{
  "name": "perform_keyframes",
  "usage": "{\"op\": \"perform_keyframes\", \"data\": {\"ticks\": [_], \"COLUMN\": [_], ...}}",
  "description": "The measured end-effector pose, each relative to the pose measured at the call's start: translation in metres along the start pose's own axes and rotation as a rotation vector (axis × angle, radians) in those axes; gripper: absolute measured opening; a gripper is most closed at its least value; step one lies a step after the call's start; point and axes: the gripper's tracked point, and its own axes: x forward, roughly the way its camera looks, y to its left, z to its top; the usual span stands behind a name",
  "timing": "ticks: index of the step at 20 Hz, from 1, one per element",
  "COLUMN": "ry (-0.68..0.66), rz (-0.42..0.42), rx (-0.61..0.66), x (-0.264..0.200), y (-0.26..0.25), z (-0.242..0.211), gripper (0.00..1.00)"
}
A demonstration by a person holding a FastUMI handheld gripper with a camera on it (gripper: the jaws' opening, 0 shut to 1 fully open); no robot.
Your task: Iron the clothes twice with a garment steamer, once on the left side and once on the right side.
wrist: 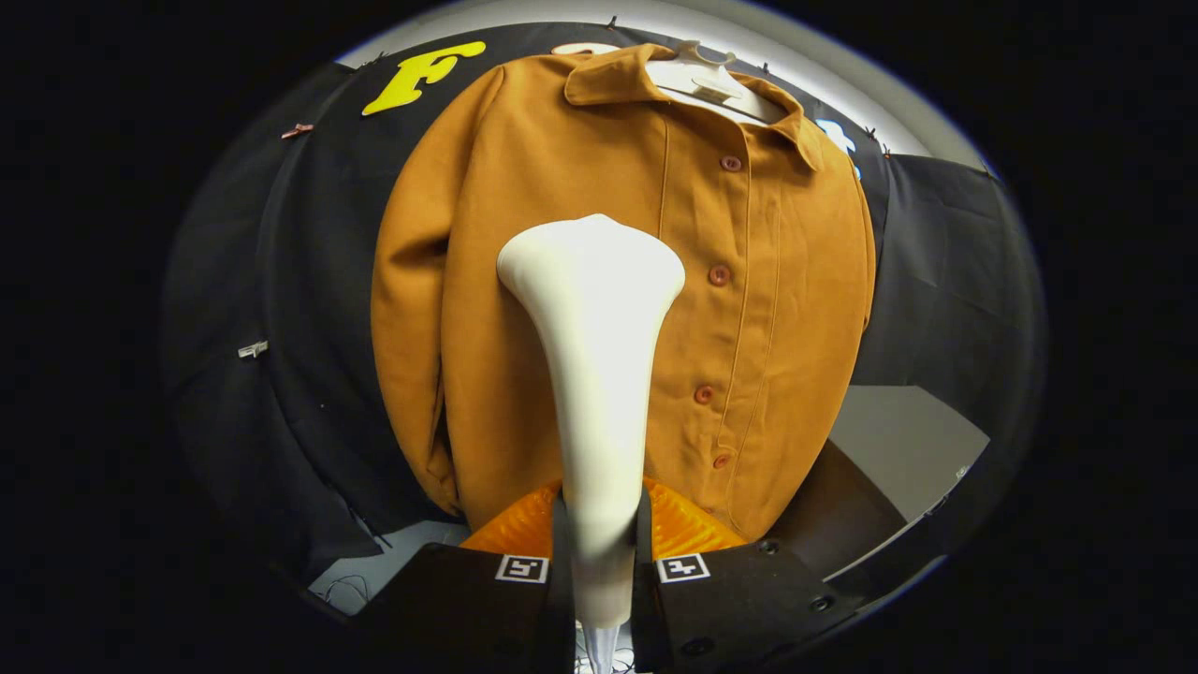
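Note:
An ochre-brown button-up shirt (777, 309) hangs on a pale hanger (708, 86) against the black booth wall, its front facing me. My gripper (601, 534) is shut on the handle of a white garment steamer (599, 374), which rises upright from between the fingers. The steamer's wide head (591, 257) sits in front of the shirt's chest, left of the button placket (719, 275). Whether the head touches the cloth I cannot tell.
Black cloth (281, 374) drapes behind and to both sides of the shirt. A grey floor patch (898, 440) shows lower right beyond the fingers. An orange ribbed part (679, 529) lies just behind the fingers under the shirt's hem.

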Motion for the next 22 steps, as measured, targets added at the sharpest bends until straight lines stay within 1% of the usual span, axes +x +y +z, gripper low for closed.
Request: {"op": "perform_keyframes", "data": {"ticks": [7, 15, 22], "ry": [0.088, 0.197, 0.224], "rz": [-0.003, 0.022, 0.062], "rx": [-0.01, -0.01, -0.011], "x": [0.005, 0.004, -0.019], "y": [-0.001, 0.003, 0.003], "z": [-0.046, -0.09, -0.106], "gripper": [0.27, 0.27, 0.27]}}
